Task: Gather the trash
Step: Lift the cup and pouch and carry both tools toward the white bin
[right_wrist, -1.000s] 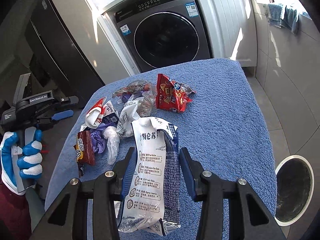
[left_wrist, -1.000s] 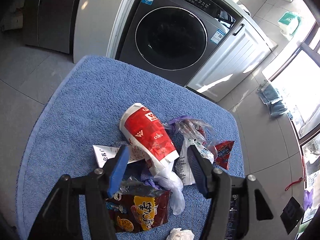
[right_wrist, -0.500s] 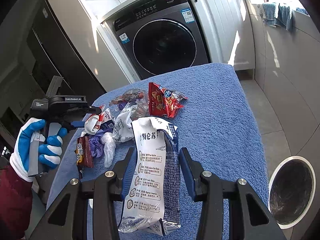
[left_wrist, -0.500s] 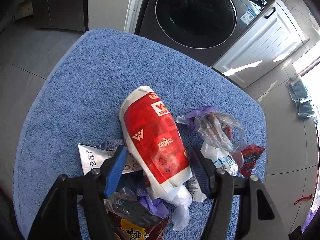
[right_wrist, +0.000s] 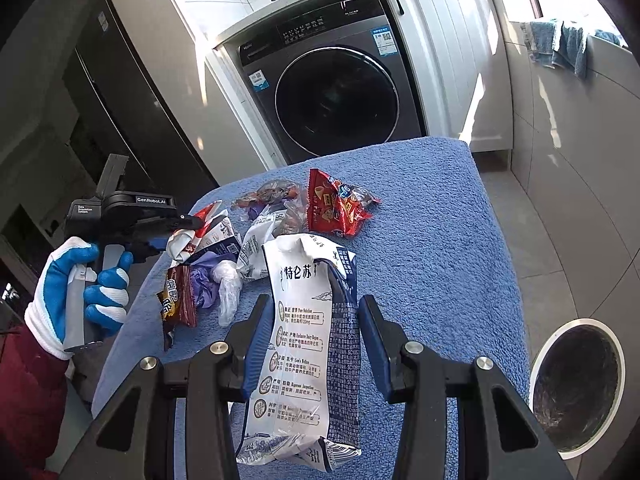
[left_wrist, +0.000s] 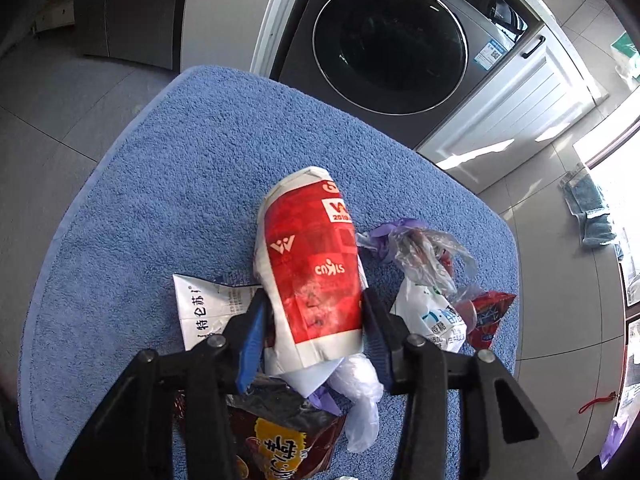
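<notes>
the left gripper [left_wrist: 314, 320] has just been closing its jaws, and its blue pads now press on both sides of a crushed red-and-white paper cup [left_wrist: 312, 272], held at a middling width. the right gripper [right_wrist: 314, 340] is clamped at a similar width on a white-and-navy milk carton [right_wrist: 308, 340], flattened and creased, lifted clear of the blue towel [right_wrist: 440, 260]. the cup lies tilted on the trash pile at the towel's left side, its rim dented and a clear plastic glove [left_wrist: 360, 396] trailing below it. around it sit a brown snack bag [left_wrist: 276, 448], a second white carton piece [left_wrist: 204, 308], clear plastic wrap [left_wrist: 420, 248] and a red wrapper [left_wrist: 486, 312]. the snack bag is cut off by the frame and partly hidden behind the gripper. a white-rimmed bin [right_wrist: 576, 392] stands on the floor, right of the towel.
</notes>
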`<state>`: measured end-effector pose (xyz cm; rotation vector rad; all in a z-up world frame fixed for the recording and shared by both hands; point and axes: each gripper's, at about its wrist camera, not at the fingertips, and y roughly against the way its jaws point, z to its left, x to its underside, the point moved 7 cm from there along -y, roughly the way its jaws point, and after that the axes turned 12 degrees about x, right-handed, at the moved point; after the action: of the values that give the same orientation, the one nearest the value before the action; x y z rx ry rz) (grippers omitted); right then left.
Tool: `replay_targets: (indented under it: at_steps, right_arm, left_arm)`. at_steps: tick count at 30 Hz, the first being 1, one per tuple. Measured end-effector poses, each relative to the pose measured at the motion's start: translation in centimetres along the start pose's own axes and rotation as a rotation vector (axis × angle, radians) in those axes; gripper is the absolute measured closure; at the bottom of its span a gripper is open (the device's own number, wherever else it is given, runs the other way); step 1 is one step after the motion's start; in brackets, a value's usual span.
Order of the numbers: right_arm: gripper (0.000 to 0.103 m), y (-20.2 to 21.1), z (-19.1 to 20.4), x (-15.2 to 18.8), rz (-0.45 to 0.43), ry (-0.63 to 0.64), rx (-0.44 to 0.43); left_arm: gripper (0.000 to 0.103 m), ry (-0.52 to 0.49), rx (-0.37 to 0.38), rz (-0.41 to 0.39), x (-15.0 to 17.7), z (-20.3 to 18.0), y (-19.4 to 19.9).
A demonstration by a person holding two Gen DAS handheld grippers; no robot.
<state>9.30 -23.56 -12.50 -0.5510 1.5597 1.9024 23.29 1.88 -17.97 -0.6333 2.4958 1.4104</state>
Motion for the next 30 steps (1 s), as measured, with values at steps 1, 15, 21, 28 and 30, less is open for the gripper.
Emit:
replay_targets:
  at_steps: [1, 15, 21, 28, 30]
  right_arm:
    - [0.061, 0.3, 0.1, 0.0, -0.004, 0.002, 0.001]
    - [0.061, 7.1, -0.9, -1.3, -0.142, -0.004, 0.025]
    - [0.061, 9.6, -5.4, -2.3, -0.208, -0.07, 0.067]
    - [0.061, 12.3, -14.7, -2.5, -0.256, -0.17, 0.212]
    - [0.061, 12.6, -17.9, -2.1, -0.25, -0.202, 0.263]
  left_arm:
    - [0.06, -0.004, 0.012, -0.006, 0.1, -0.2, 0.4]
    - [0.06, -0.195, 0.141, -0.139, 3.1, -6.3, 10.0]
    - [0.06, -0.334, 0.211, -0.128, 5.6, -13.4, 10.9]
    - [0.06, -0.552, 0.353, 0.028, 12.3, -25.1, 6.0]
    - [0.06, -0.612, 0.385, 0.093, 14.7, -28.4, 3.8]
